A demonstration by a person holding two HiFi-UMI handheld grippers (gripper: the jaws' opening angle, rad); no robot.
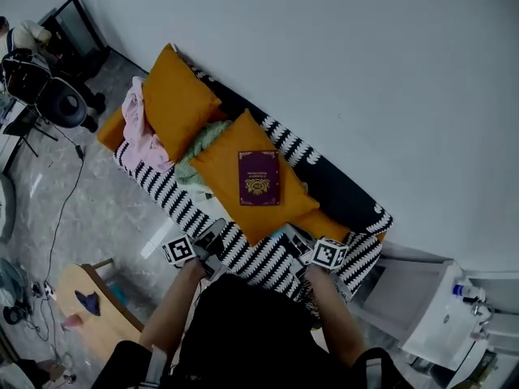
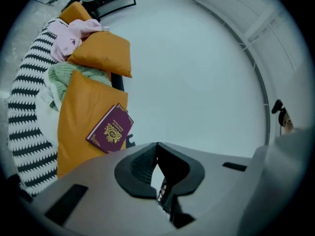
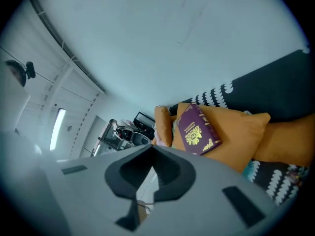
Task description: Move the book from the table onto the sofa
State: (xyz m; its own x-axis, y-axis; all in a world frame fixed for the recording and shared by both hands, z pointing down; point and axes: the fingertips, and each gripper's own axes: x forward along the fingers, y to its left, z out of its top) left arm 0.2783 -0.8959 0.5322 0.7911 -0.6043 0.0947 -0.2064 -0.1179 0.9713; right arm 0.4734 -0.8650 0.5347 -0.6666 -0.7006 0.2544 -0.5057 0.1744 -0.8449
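Book [image 1: 259, 177] beyond right hand-held gripper [image 1: 297, 240]

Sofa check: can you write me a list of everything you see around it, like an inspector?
Surface: striped sofa, with a big orange cushion on it.
Job's things: purple book, lying flat on that cushion.
Clutter: second orange cushion, pink cloth, green cloth.
Grippers: left claw shut, empty; right claw shut, empty; both apart from the book.
Cables: black cable across the floor.
Surroundings: white wall, wooden table, office chair.
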